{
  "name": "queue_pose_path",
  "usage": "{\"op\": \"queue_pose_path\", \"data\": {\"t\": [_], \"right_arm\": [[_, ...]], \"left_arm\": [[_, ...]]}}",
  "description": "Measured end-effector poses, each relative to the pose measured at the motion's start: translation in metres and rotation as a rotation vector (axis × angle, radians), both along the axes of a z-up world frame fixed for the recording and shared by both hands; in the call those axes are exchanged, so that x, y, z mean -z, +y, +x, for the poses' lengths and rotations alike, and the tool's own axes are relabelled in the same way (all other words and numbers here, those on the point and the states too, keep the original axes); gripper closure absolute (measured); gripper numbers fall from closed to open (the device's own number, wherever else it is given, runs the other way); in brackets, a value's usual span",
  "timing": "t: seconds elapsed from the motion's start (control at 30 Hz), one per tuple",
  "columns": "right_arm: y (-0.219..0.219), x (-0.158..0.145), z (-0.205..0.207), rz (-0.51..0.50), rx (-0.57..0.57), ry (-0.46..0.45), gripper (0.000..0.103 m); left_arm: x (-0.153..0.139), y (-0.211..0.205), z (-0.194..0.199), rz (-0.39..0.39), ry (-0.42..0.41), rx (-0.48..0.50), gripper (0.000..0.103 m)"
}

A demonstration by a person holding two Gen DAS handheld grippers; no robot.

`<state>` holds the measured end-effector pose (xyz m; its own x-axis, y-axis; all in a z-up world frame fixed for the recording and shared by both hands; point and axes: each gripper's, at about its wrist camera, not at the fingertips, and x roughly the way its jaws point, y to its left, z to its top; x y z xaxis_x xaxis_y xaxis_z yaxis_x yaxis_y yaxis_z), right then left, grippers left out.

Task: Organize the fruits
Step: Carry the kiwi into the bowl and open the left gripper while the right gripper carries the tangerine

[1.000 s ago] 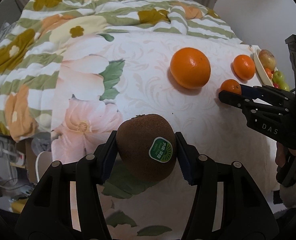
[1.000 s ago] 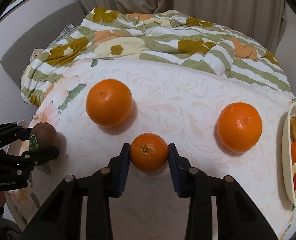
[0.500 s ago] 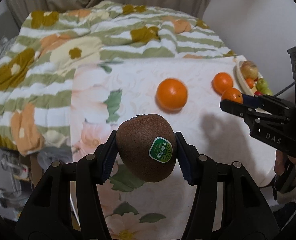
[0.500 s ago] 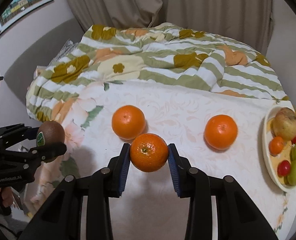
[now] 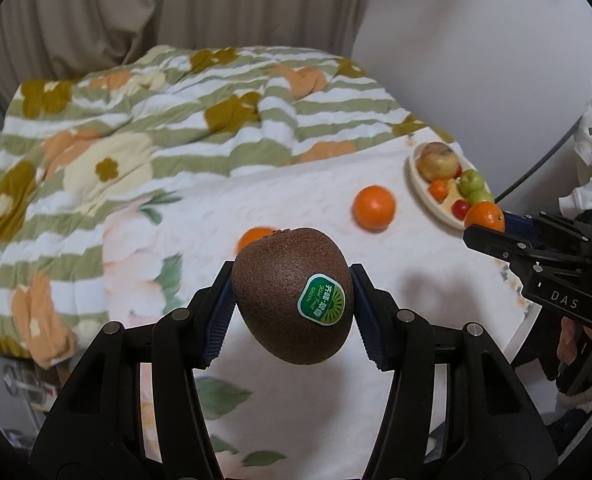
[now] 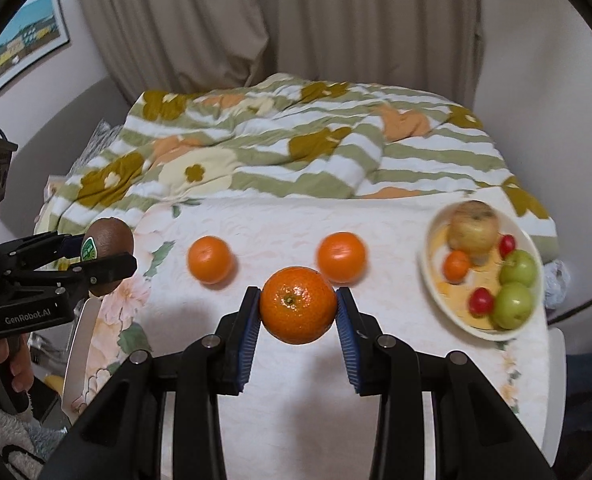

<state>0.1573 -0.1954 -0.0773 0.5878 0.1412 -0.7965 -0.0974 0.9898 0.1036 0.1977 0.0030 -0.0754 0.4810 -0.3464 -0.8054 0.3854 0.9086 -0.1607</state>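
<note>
My left gripper (image 5: 292, 300) is shut on a brown kiwi (image 5: 288, 292) with a green sticker and holds it high above the table; it also shows in the right wrist view (image 6: 106, 256). My right gripper (image 6: 297, 312) is shut on a small mandarin (image 6: 297, 304), lifted above the table; the mandarin also shows in the left wrist view (image 5: 484, 217). Two oranges (image 6: 210, 260) (image 6: 341, 257) lie on the floral tablecloth. A cream oval plate (image 6: 435, 276) at the right holds an apple, green and red fruits and a small mandarin.
A striped floral quilt (image 6: 296, 148) is bunched at the table's far side. Curtains hang behind. The table edge runs along the left (image 6: 76, 340) and right. A cable hangs at the far right.
Both grippers have risen and pulled back with their fruit, so the table looks smaller and the plate has come fully into view. The two oranges have stayed in place.
</note>
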Motion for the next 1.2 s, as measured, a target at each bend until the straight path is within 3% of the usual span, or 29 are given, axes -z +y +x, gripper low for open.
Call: {"op": "queue_pose_path", "data": {"t": [0.53,0.83,1.2], "right_arm": [[-0.156,-0.012,0.005,0.002,-0.037,-0.037,0.069],[-0.228,0.001,0.037,0.018,-0.124,-0.023,0.069],[-0.266,0.021,0.059,0.04,-0.154,0.015,0.069]], "left_arm": [[-0.007,-0.163,0.002,-0.048,0.006,-0.038,0.041],[0.021,-0.243,0.019,-0.049,0.068,-0.088,0.041],[0.065,-0.3,0.046,-0.002,0.157,-0.067,0.041]]}}
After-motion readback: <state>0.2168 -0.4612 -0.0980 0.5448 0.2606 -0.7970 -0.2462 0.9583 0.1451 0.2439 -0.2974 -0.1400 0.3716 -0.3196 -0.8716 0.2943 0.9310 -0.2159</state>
